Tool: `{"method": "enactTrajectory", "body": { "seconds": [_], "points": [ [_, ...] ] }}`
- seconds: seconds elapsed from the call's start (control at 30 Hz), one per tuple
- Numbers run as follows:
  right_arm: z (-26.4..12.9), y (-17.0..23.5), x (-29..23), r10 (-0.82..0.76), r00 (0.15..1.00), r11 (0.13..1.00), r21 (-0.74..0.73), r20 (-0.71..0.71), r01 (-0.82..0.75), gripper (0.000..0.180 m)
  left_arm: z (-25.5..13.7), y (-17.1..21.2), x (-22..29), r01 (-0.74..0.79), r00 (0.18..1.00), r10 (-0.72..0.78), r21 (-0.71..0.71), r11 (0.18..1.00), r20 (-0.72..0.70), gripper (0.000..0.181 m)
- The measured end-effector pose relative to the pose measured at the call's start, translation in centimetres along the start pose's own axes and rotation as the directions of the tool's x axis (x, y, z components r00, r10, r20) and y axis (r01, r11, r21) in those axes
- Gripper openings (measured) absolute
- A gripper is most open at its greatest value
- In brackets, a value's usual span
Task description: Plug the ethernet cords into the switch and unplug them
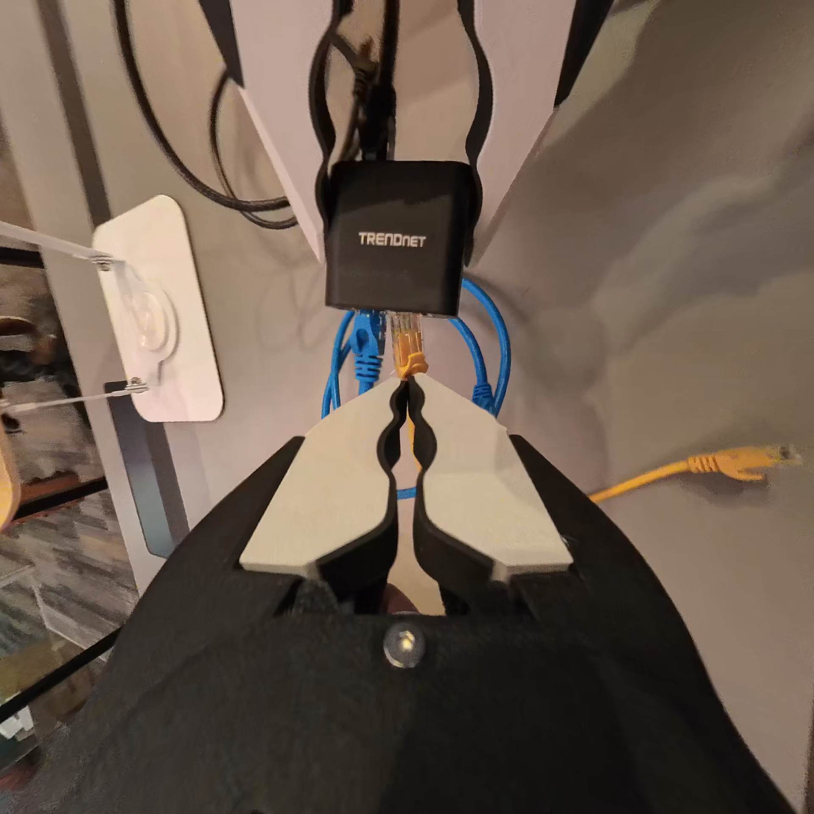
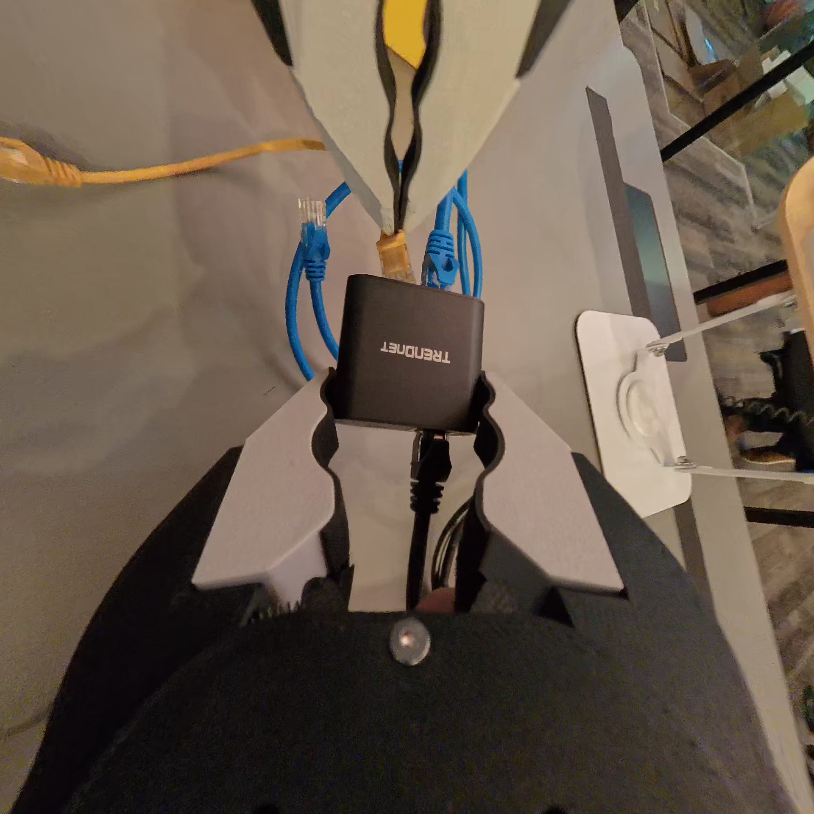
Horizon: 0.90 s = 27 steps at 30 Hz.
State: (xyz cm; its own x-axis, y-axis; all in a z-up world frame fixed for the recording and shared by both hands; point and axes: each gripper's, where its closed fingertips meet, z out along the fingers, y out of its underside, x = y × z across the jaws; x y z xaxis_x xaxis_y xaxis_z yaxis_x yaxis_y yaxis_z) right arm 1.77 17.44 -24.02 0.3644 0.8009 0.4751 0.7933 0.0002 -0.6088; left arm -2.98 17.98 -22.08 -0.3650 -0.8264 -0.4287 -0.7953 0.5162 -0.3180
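Closest, left gripper [image 1: 406,384] pinches the yellow ethernet cord [image 1: 409,352] behind its plug; right gripper [image 2: 407,398] clamps the black switch [image 2: 407,348], bracing it.

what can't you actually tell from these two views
- Port face of the switch: left wrist view sees it edge-on, so whether the yellow plug is fully seated is unclear.
- Where the yellow cord is pinched: hidden between the fingers of the left hand-held gripper.
- Black cables behind the switch: cut off by the right hand-held gripper.
- Room at the right edge, right wrist view: blurred.
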Motion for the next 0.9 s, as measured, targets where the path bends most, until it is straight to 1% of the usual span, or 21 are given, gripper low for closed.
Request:
{"method": "enactTrajectory", "body": {
  "seconds": [0.03, 0.1, 0.13, 0.2, 0.3, 0.37, 0.4, 0.43, 0.5, 0.53, 0.6, 0.67, 0.73, 0.8, 0.9],
  "points": [
    [0.1, 0.2, 0.0, 0.023, 1.000, 1.000, 0.007, 0.007, -0.023, 0.061, 0.1, 0.0, -0.1, 0.016, 0.999, -0.017, 0.024, 1.000, 0.049, 0.004],
    [0.1, 0.4, -0.1, 0.068, 0.997, 0.997, 0.031, 0.027, -0.069, 0.061, 0.2, 0.3, -0.3, 0.034, 0.985, -0.045, 0.066, 0.997, 0.167, 0.020],
    [0.1, 0.4, -0.1, 0.082, 0.996, 0.996, 0.041, 0.035, -0.083, 0.061, 0.1, 0.3, -0.5, 0.032, 0.966, -0.056, 0.097, 0.995, 0.251, 0.023],
    [0.1, 0.5, -0.1, 0.100, 0.994, 0.994, 0.050, 0.043, -0.102, 0.061, 0.1, 0.6, -0.1, 0.005, 0.933, -0.048, 0.122, 0.993, 0.356, 0.023],
    [0.1, 0.3, -0.1, 0.125, 0.991, 0.989, 0.068, 0.057, -0.128, 0.061, 0.0, 0.6, 0.3, -0.042, 0.872, -0.021, 0.117, 0.992, 0.490, 0.024],
    [0.1, 0.1, -0.2, 0.129, 0.990, 0.989, 0.071, 0.063, -0.133, 0.061, -0.6, 0.4, -0.9, -0.100, 0.767, 0.030, 0.074, 0.992, 0.641, 0.023],
    [0.2, 0.0, -0.2, 0.130, 0.989, 0.988, 0.073, 0.064, -0.135, 0.061, -0.1, 0.5, -1.1, -0.116, 0.745, 0.070, 0.025, 0.993, 0.664, 0.022],
    [0.2, 0.0, -0.2, 0.131, 0.989, 0.988, 0.072, 0.066, -0.136, 0.061, 0.6, 0.9, -1.2, -0.110, 0.733, 0.090, -0.013, 0.994, 0.674, 0.022],
    [0.2, 0.2, -0.1, 0.127, 0.990, 0.990, 0.055, 0.054, -0.130, 0.061, 2.2, 1.0, -0.5, -0.116, 0.769, 0.102, -0.019, 0.993, 0.632, 0.021],
    [0.2, 0.4, 0.1, 0.131, 0.990, 0.990, 0.046, 0.045, -0.133, 0.061, 2.4, 1.0, -0.3, -0.124, 0.774, 0.106, -0.015, 0.992, 0.624, 0.021],
    [0.0, 0.8, 0.5, 0.149, 0.989, 0.988, 0.036, 0.024, -0.149, 0.061, 2.6, 1.4, 0.6, -0.106, 0.825, 0.092, -0.007, 0.994, 0.558, 0.021],
    [-0.2, 1.2, 1.0, 0.171, 0.985, 0.985, 0.029, 0.001, -0.171, 0.061, 1.8, 2.2, 0.4, -0.070, 0.833, 0.064, -0.009, 0.997, 0.549, 0.022],
    [-0.3, 1.6, 1.3, 0.178, 0.984, 0.984, 0.022, -0.010, -0.177, 0.061, 1.6, 2.7, 0.6, -0.053, 0.859, 0.056, -0.022, 0.998, 0.509, 0.021],
    [-0.1, 1.7, 1.5, 0.189, 0.982, 0.982, 0.022, -0.006, -0.189, 0.061, 1.6, 1.9, 0.8, -0.096, 0.871, 0.096, -0.025, 0.995, 0.482, 0.020],
    [0.1, 1.6, 1.4, 0.199, 0.980, 0.980, 0.013, -0.002, -0.199, 0.061, 2.8, 0.5, 0.7, -0.165, 0.873, 0.175, -0.062, 0.984, 0.456, 0.021]
  ]
}}
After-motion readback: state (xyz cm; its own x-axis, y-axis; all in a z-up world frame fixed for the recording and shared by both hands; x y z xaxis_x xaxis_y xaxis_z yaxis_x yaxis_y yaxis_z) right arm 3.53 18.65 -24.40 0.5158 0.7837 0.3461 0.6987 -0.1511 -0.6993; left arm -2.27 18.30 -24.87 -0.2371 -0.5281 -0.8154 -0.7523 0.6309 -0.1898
